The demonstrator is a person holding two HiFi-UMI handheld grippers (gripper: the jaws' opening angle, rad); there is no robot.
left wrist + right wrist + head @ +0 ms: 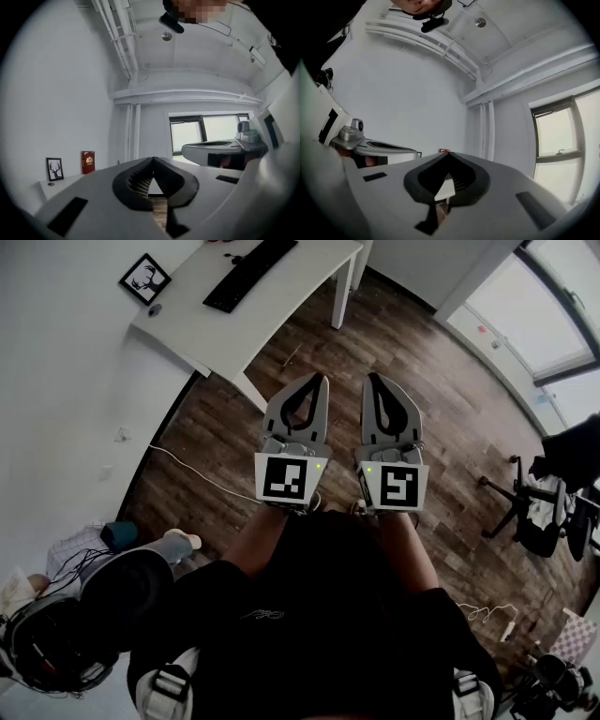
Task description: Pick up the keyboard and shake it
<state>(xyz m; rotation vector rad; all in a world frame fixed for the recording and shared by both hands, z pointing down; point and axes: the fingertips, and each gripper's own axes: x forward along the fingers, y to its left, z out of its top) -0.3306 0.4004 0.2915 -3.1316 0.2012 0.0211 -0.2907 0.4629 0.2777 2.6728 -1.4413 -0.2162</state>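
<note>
Approach step, by the look of things; pick-up not yet begun. Holding left gripper [322,381] and right gripper [370,381] side by side out front, over wood floor [394,334], fingers of both pressed together, nothing between them. Well apart from the keyboard [249,274], flat and untouched on the white counter [281,310] at the far upper left of the head view.

Next, probably: walk up to the counter, spread both sets of fingers, come in at the two short ends of the keyboard, clamp, lift level before any shaking.

Count: one keyboard, one counter, two grippers, one framed picture [144,278] at the counter's corner, one red book [87,162] near it in the left gripper view, one office chair [525,512] off to the right.
</note>
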